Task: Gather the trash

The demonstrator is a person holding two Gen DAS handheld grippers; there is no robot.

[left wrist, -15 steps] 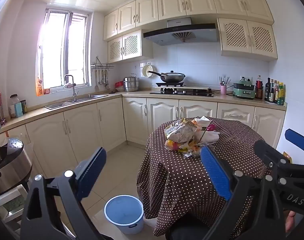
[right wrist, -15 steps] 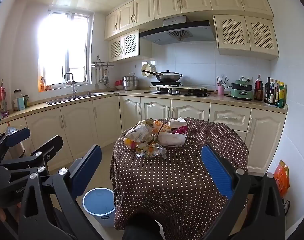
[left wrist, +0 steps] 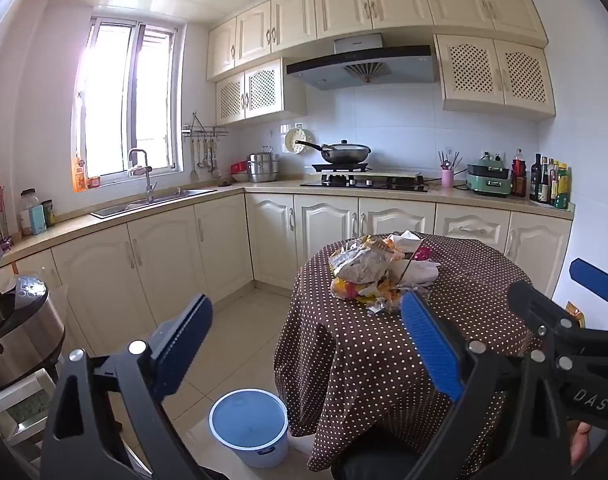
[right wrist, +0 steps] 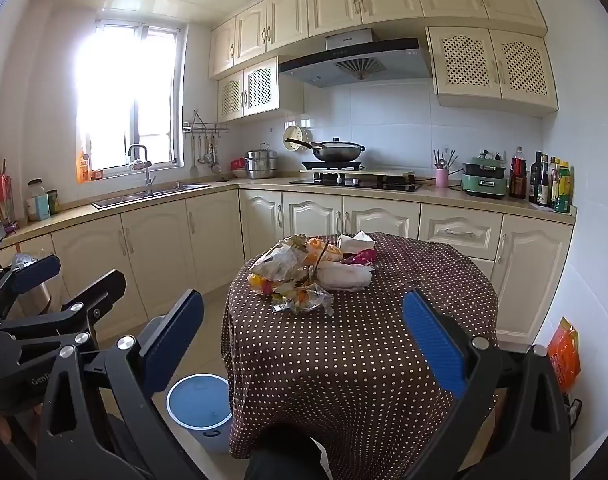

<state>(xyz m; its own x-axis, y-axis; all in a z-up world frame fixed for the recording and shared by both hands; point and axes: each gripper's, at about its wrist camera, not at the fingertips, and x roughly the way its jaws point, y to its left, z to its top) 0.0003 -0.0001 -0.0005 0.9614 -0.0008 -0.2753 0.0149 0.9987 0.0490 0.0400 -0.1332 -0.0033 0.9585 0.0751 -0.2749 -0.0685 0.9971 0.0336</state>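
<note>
nothing on the surface has shifted since the earlier frames, and neither view has changed in any way worth the name: the trash heap [right wrist: 310,276] sits on the same patch of the brown polka-dot tablecloth [right wrist: 364,360] and the blue bucket [left wrist: 249,426] stands in the same spot on the floor beside the table's left edge; the step in hand looks like the very start of collecting, an approach with no piece of trash yet taken, since the left gripper [left wrist: 306,346] and the right gripper [right wrist: 312,340] both hang short of the table with their blue fingers [right wrist: 434,344] spread wide and nothing between them, well apart from the pile; the next move probably calls for one gripper to travel forward over the near part of the surface, come down around a single outer piece such as the crinkled clear wrapper at the front of the heap, clench on it lightly, and carry it left and down to the bucket, which looks open-topped and lined in blue; the trash itself is a loose mound near the middle of the table: a silvery crumpled foil bag, orange and yellow scraps, a pink bit, white crumpled paper or tissue, and a thin dark stick poking up through it, all likely light and apt to slip or drag neighbours along
</note>
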